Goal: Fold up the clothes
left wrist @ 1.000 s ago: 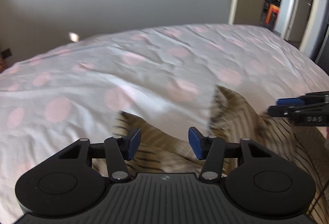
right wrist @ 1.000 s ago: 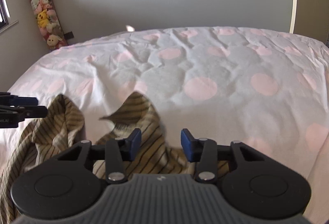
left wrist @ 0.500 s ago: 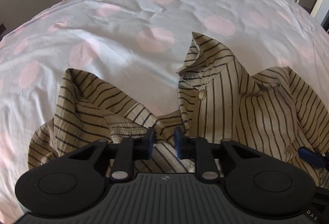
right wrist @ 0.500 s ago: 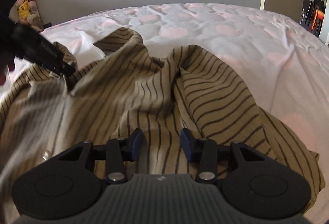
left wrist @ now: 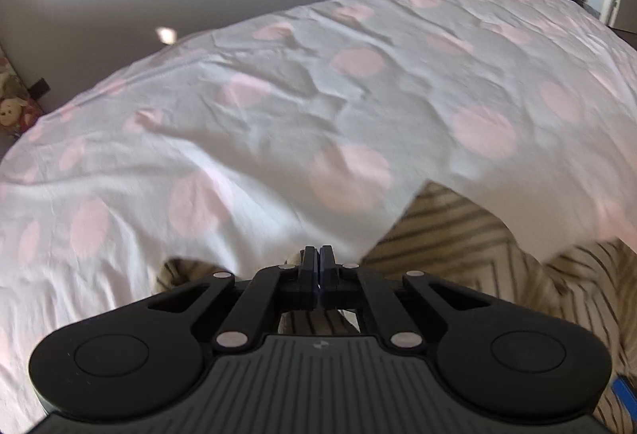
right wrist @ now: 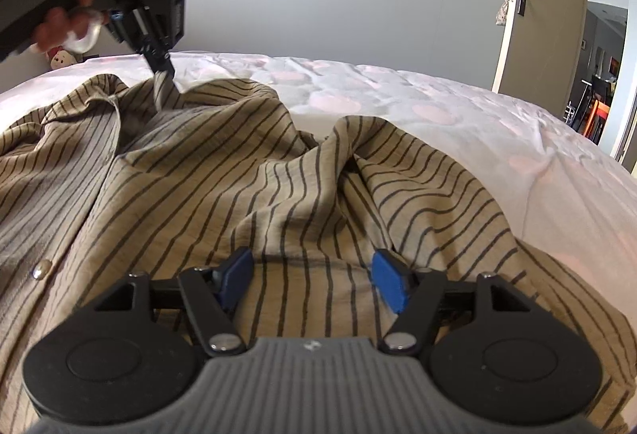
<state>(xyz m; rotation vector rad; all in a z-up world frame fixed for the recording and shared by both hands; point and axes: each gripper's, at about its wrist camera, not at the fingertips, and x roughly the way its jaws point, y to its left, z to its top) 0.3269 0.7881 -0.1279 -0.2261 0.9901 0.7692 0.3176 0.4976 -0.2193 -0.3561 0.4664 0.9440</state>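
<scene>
A tan shirt with dark stripes [right wrist: 278,175] lies crumpled on the bed, buttons along its left side. My left gripper [left wrist: 319,255] is shut on a bit of the shirt's edge; in the right wrist view it [right wrist: 165,69] pinches the fabric at the far left and lifts it. The shirt [left wrist: 458,235] hangs below and to the right in the left wrist view. My right gripper [right wrist: 314,276] is open, its blue pads [right wrist: 388,280] low over the shirt's near edge, with fabric lying between them.
The bed has a white sheet with pink dots [left wrist: 318,123], also seen in the right wrist view [right wrist: 477,123]. A grey wall stands behind. An open door [right wrist: 533,16] is at the right. Plush toys [left wrist: 12,107] sit at the left.
My left gripper has closed on the shirt's edge and lifted it up and away. My right gripper has stayed open and moved down over the shirt's near edge.
</scene>
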